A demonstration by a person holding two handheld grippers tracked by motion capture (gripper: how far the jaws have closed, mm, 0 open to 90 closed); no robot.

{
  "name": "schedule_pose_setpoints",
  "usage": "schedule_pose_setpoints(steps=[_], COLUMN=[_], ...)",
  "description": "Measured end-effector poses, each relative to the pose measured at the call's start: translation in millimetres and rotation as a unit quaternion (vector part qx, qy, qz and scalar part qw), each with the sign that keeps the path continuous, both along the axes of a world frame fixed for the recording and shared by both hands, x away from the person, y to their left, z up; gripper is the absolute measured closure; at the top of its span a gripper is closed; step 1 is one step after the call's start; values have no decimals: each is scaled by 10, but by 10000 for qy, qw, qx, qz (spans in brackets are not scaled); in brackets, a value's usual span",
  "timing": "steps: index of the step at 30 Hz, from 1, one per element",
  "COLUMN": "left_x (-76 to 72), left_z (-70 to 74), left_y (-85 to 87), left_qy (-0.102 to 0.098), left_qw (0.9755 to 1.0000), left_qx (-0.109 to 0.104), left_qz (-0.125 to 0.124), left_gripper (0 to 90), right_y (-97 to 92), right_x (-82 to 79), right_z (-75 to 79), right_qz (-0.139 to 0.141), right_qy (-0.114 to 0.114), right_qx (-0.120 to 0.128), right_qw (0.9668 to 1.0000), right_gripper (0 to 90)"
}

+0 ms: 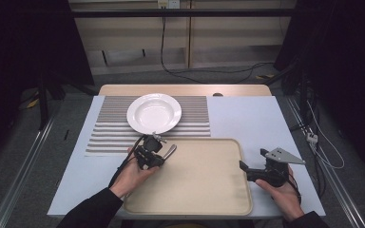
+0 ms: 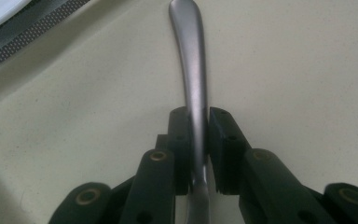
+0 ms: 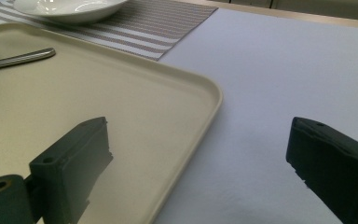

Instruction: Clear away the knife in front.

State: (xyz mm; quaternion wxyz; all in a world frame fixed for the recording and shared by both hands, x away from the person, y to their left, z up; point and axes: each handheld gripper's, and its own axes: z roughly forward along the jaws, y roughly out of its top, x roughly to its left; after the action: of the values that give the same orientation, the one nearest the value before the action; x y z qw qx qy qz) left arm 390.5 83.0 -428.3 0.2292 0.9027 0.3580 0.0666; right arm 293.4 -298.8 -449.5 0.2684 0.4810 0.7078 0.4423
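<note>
High view: left gripper (image 1: 158, 153) clamps a metal utensil handle (image 1: 170, 152) over the tray's (image 1: 204, 199) far-left corner; white bowl (image 1: 154, 113) on striped mat (image 1: 193, 115), nothing in it.
Left gripper view: jaws pinch handle (image 2: 193, 70) mid-length, likely for level carrying; tray bare beneath.
Right gripper view: right gripper (image 3: 200, 163) jaws wide apart, idle at tray rim (image 3: 205, 109).

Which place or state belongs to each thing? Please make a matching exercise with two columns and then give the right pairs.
Things:
1. white plate
2. metal utensil handle
3. right gripper
4. beige tray

Places or states:
a. clamped between two black jaws
b. lying on the pale blue table cover, in front of the person
c. standing on the striped placemat
d. open, with nothing between its jaws

Pairs: 1-c, 2-a, 3-d, 4-b
</note>
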Motion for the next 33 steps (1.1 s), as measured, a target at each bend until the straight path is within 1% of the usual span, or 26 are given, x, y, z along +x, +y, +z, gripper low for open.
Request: schedule_pose_setpoints(steps=[4, 5, 6, 9, 11, 12, 14, 15, 16, 17, 18, 19, 20, 21, 23, 24, 25, 27, 29, 30, 31, 32, 33], left_x=[-23, -25, -32, -58, -79, -85, -84, -88, -89, -91, -83, -75, -70, -62, -46, -34, -23, -11, -20, -36, -47, -67, -91], left_z=[-4, 3, 3, 0, 5, 2, 16, 16, 17, 13, 24, 37, 44, 54, 57, 61, 60, 69, 83, 92, 96, 97, 94], left_y=[30, 43, 52, 82, 93, 96, 110, 116, 119, 121, 123, 125, 122, 121, 115, 117, 123, 124, 117, 106, 105, 90, 74], left_qy=[49, 72, 93, 86, 51, -7, -14, -15, -56, -126, -195, -292, -400, -484, -599, -582, -539, -485, -547, -547, -582, -652, -663], left_qw=[9999, 10000, 9999, 9999, 10000, 10000, 9999, 9998, 9998, 9997, 9995, 9992, 9987, 9982, 9978, 9980, 9978, 9970, 9960, 9951, 9939, 9930, 9922], left_qx=[-52, -20, -34, -55, 4, 42, 134, 113, 97, 12, -73, -145, -213, -253, -212, -206, -354, -565, -665, -758, -825, -855, -873], left_qz=[71, 65, 80, 78, 55, 72, -80, -134, -186, -215, -237, -242, -236, -236, -177, -154, -170, -193, -241, -313, -450, -481, -598], left_gripper=[793, 793, 792, 788, 779, 749, 687, 648, 633, 606, 546, 474, 421, 369, 255, 234, 225, 213, 182, 177, 172, 176, 188], right_y=[3, 3, 2, 1, 2, 2, 4, 4, 4, 4, 3, 2, 1, -1, -3, -3, -4, -4, -4, -4, -5, -4, -3], right_x=[1, 3, 5, 17, 20, 19, 19, 21, 23, 23, 24, 24, 24, 25, 23, 22, 21, 19, 15, 14, 14, 14, 14], right_z=[-1, -3, -2, -5, -7, -7, -6, -6, -7, -8, -9, -10, -10, -10, -10, -11, -10, -9, -8, -7, -7, -7, -7], right_qz=[17, 22, 20, 38, 56, 61, 63, 68, 72, 71, 74, 74, 64, 67, 68, 67, 67, 63, 57, 53, 55, 52, 59], right_qy=[-7, -4, 7, 21, 25, 27, 25, 16, 16, 24, 25, 27, 27, 25, 28, 28, 33, 28, 18, 20, 16, 17, 13], right_qx=[-18, -17, -1, 15, 20, 25, 22, 27, 37, 39, 39, 46, 44, 53, 60, 56, 65, 58, 55, 58, 55, 52, 41], right_qw=[10000, 10000, 10000, 10000, 10000, 10000, 10000, 10000, 10000, 10000, 10000, 10000, 10000, 10000, 10000, 10000, 10000, 10000, 10000, 10000, 10000, 10000, 10000], right_gripper=[58, 58, 57, 57, 56, 56, 56, 56, 56, 56, 56, 56, 56, 56, 56, 56, 56, 56, 56, 57, 57, 57, 58])
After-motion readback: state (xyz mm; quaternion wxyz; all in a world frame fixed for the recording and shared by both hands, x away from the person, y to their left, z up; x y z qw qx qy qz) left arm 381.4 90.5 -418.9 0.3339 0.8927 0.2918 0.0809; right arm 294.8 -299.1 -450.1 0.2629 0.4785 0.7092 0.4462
